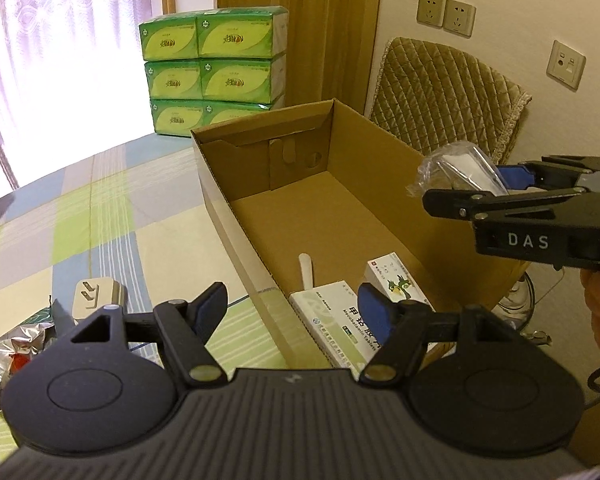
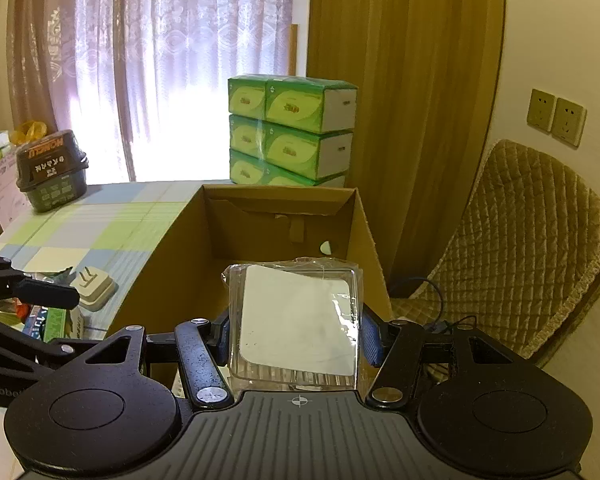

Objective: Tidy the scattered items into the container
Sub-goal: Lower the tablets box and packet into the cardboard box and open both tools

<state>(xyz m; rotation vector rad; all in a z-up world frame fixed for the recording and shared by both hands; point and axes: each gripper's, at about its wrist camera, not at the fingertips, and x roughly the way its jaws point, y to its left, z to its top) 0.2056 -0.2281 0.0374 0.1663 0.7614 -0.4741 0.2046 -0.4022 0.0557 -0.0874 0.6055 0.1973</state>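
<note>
While right gripper (image 2: 294,330) clamped clear plastic packet (image 2: 296,320) by side edges above cardboard box (image 1: 300,200), left gripper (image 1: 292,308) hung apart, empty, at box's near wall. Packet judged light, slippery, crushable; firm edges best.

1. Plain brown cardboard box (image 1: 300,208).
2. Table (image 1: 100,216) cloth checked in pale blue, lime green, cream and grey.
3. Green and yellow tissue packs (image 2: 292,128).
4. Olive quilted diamond-stitched chair cover (image 2: 520,240).
5. Blue pads on black fingers (image 1: 374,312).
</note>
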